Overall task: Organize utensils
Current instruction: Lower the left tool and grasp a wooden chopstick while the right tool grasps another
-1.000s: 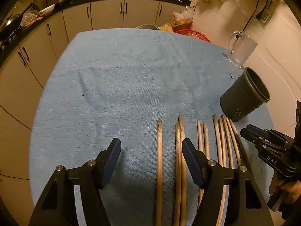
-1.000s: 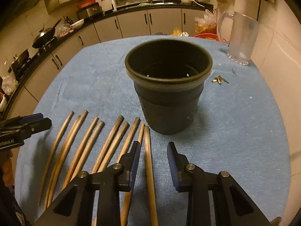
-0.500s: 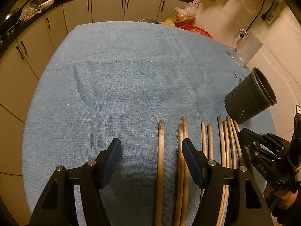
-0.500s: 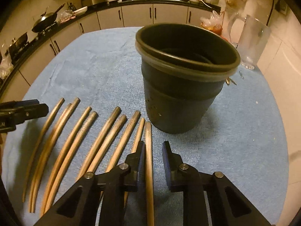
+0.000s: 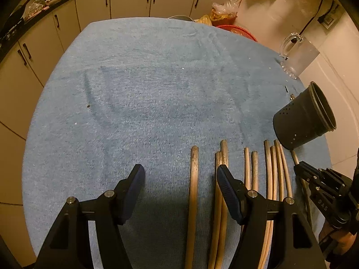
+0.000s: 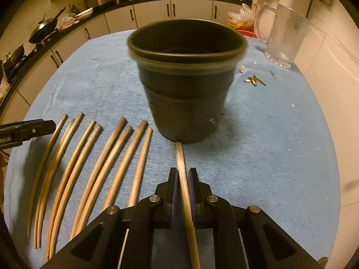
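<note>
The left gripper (image 5: 179,186) has its jaws standing well apart over the blue towel (image 5: 145,89), clamped on nothing. One loose chopstick (image 5: 194,179) lies between them, close to the right-hand pad, and a pair lies partly under that pad. If this gripper came down as it is, the pad would likely land on the pair and roll the row out of line.

The rest of the wooden chopsticks (image 6: 89,170) lie side by side to the left of the right gripper (image 6: 183,186), apart from its jaws. Those jaws have just been closing and now pinch a single chopstick (image 6: 182,174) along its length. Its far tip, straight ahead of the jaws, sits at the foot of the upright dark utensil holder (image 6: 186,78). The grip looks thin, so the stick may swivel when lifted. Pushed forward, its tip could nudge or tip the holder; raised too low, it could catch the rim.
</note>
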The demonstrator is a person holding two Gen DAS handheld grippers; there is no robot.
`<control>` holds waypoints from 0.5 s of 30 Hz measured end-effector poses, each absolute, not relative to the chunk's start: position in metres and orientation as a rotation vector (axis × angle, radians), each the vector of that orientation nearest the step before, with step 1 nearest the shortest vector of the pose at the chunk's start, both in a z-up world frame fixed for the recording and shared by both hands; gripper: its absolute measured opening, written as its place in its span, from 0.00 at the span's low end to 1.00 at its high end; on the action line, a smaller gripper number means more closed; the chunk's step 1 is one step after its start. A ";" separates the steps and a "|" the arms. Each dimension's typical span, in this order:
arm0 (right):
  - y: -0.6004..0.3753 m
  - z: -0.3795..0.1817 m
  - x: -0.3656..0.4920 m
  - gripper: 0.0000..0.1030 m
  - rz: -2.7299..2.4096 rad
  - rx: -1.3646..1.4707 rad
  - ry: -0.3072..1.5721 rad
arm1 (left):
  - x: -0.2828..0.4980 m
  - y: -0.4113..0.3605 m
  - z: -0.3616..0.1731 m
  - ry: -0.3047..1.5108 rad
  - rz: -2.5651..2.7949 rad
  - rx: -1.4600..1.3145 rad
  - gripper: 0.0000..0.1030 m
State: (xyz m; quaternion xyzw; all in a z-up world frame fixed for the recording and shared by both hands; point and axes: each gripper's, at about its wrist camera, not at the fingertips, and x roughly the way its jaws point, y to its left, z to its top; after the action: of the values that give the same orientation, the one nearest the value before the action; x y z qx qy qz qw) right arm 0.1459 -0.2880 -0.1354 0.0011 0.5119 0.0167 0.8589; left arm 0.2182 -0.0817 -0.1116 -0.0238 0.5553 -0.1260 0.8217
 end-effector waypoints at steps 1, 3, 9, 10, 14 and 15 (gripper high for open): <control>-0.291 -0.135 0.146 0.12 0.036 0.005 1.075 | 0.220 -0.084 -0.114 1.186 -0.267 -0.039 0.65; -0.291 -0.137 0.147 0.12 0.041 0.008 1.073 | 0.221 -0.088 -0.117 1.194 -0.262 -0.015 0.51; -0.303 -0.132 0.151 0.13 0.061 0.057 1.059 | 0.231 -0.101 -0.114 1.191 -0.252 0.047 0.19; -0.306 -0.133 0.156 0.13 0.065 0.062 1.057 | 0.232 -0.103 -0.113 1.192 -0.249 0.053 0.17; -0.310 -0.133 0.169 0.13 0.079 0.066 1.043 | 0.235 -0.110 -0.112 1.202 -0.248 0.088 0.16; -0.309 -0.133 0.173 0.13 0.081 0.060 1.036 | 0.236 -0.111 -0.112 1.210 -0.249 0.097 0.16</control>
State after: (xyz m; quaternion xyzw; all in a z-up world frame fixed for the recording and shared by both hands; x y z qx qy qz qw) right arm 0.1730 -0.3093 -0.1328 0.0288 0.4950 0.0388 0.8675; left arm 0.2365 -0.1113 -0.1116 0.0454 0.5670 -0.1168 0.8142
